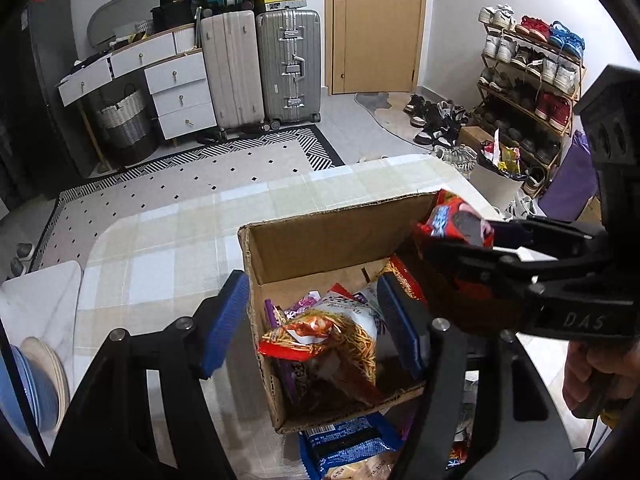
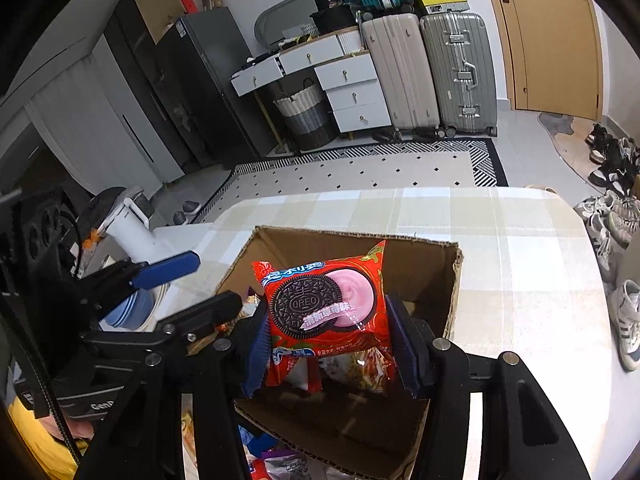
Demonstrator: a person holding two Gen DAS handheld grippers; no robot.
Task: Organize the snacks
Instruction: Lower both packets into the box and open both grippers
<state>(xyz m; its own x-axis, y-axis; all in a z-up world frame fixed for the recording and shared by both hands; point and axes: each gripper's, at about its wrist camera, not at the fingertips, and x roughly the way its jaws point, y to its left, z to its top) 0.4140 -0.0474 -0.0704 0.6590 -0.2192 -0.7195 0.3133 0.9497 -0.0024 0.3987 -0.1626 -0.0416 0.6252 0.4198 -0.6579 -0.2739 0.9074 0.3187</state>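
Note:
An open cardboard box (image 1: 320, 220) stands on the checked tablecloth (image 1: 160, 264) and holds several snack packs, a bag of fried sticks (image 1: 340, 332) on top. My right gripper (image 2: 330, 344) is shut on a red Oreo pack (image 2: 320, 300), which hangs over the box's opening; in the left wrist view the Oreo pack (image 1: 448, 216) sits above the box's right wall. My left gripper (image 1: 312, 326) is open and straddles the box's left wall, one blue pad outside and one inside beside the stick bag.
A blue snack pack (image 1: 348, 444) and other packs lie on the table in front of the box. Stacked blue and cream plates (image 1: 28, 384) and a white appliance (image 2: 132, 228) stand at the table's left. A hand (image 1: 592, 376) holds the right gripper's handle.

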